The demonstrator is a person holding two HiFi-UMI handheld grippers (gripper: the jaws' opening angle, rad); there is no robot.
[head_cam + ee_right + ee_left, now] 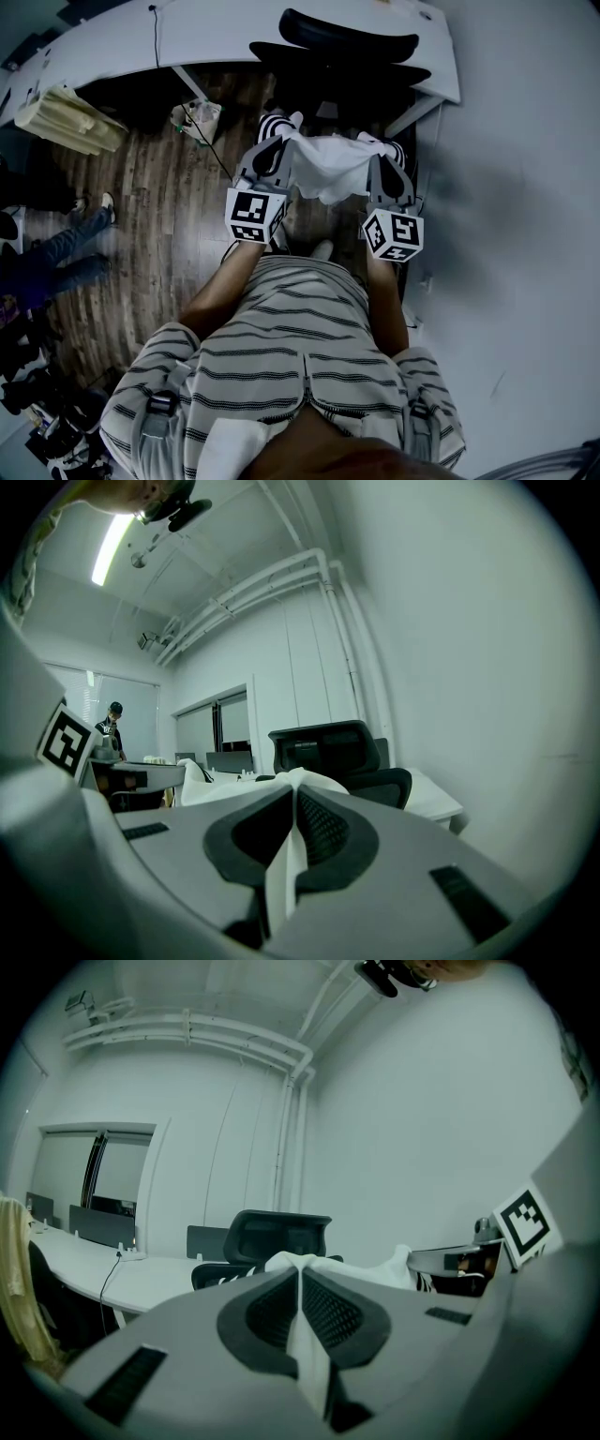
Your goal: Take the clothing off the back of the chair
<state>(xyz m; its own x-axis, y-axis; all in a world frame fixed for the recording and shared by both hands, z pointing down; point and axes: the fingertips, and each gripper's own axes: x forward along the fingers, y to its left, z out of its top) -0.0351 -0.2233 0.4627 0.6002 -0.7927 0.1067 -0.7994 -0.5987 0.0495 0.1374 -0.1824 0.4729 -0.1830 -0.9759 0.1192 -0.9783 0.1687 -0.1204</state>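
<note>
White cloth is the heart of the head view: the clothing (328,169) hangs spread between the left gripper (275,152) and the right gripper (386,161), held in front of the person over the wooden floor (159,197). Striped patches show at both of its ends, though I cannot tell whether they belong to the same garment. The black chair (349,45) stands farther off, pushed up to the white counter (225,33), and its back looks bare.

From the left gripper view, the fingers (267,1312) are pressed together with a fold of the white fabric pinched between them. The rest of the garment runs off towards the other gripper, and the chair shows beyond it, apart from the cloth.

From the right gripper view, the fingers (323,827) are likewise clamped on a white fold, with the chair behind and clear of it.

By my reading, the removal is essentially done, since the garment hangs free of the chair. At most, carrying it away or setting it down is left.
</note>
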